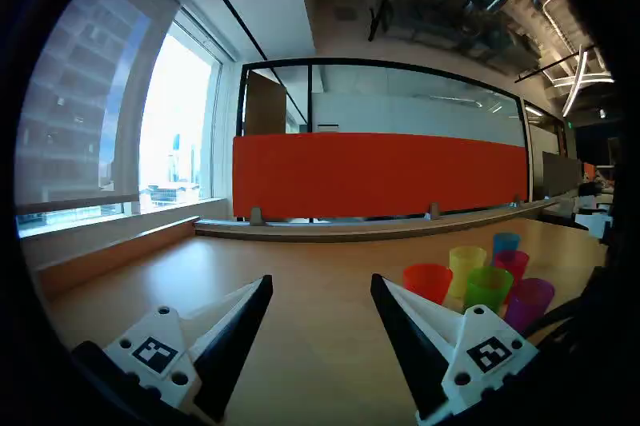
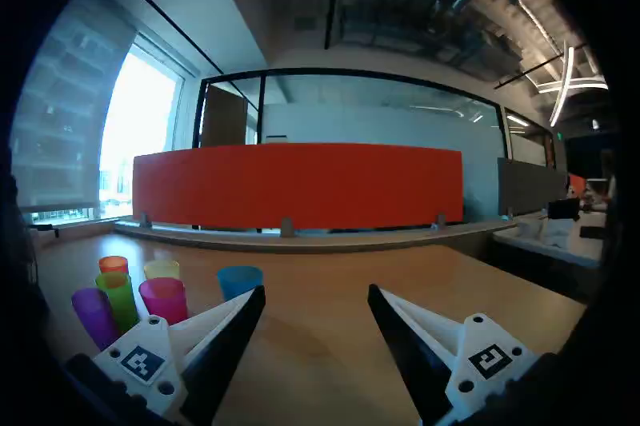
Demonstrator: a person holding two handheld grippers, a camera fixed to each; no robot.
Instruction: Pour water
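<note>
Several coloured plastic cups stand in a cluster on the wooden table [image 1: 320, 330]. In the left gripper view they sit to the right: an orange cup [image 1: 427, 281], a yellow cup [image 1: 467, 263], a green cup [image 1: 487, 287], a pink cup [image 1: 512, 264], a blue cup [image 1: 506, 243] and a purple cup [image 1: 529, 302]. My left gripper [image 1: 320, 322] is open and holds nothing, its right finger just short of the orange cup. In the right gripper view the cups stand to the left, with the blue cup [image 2: 239, 280] and pink cup [image 2: 163, 298] nearest. My right gripper [image 2: 314, 330] is open and holds nothing.
A red divider panel [image 1: 376, 174] runs along the table's far edge. Windows [image 1: 172, 138] line the left side. Another desk with items [image 2: 560, 234] lies to the right. Bare tabletop [image 2: 336, 282] stretches ahead of both grippers.
</note>
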